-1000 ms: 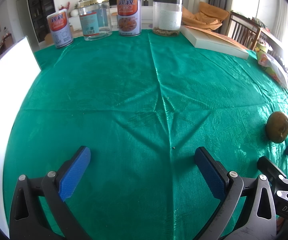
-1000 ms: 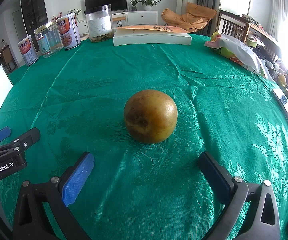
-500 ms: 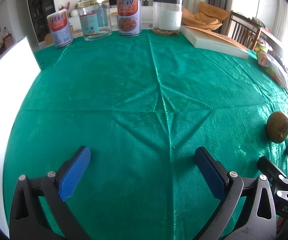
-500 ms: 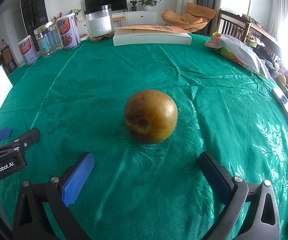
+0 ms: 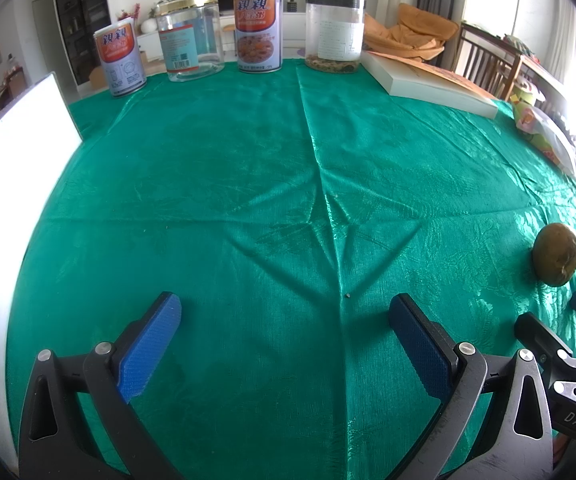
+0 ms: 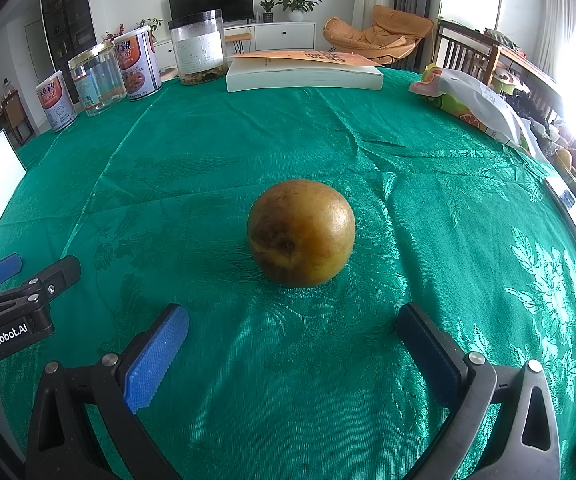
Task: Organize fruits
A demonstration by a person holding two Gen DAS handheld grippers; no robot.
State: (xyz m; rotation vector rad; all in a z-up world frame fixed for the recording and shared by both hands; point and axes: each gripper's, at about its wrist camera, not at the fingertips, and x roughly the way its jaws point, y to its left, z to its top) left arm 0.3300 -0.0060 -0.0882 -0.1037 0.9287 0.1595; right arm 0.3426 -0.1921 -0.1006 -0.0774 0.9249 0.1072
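Observation:
A round yellow-brown fruit (image 6: 301, 232) with dark blotches rests on the green tablecloth (image 6: 427, 208), straight ahead of my right gripper (image 6: 291, 320). That gripper is open, its blue pads wide apart and a short way back from the fruit, touching nothing. In the left wrist view the same fruit (image 5: 556, 254) lies far to the right. My left gripper (image 5: 284, 304) is open over bare green cloth (image 5: 248, 168), with nothing between its fingers. Each gripper shows at the edge of the other's view.
Along the far edge stand two printed cans (image 5: 258, 31), a clear jar (image 5: 190, 36) and a jar with dry contents (image 5: 333, 34). A thick white book (image 6: 303, 72) lies behind the fruit. A fruit-printed plastic bag (image 6: 471, 104) sits at right. A white board (image 5: 4, 184) stands at left.

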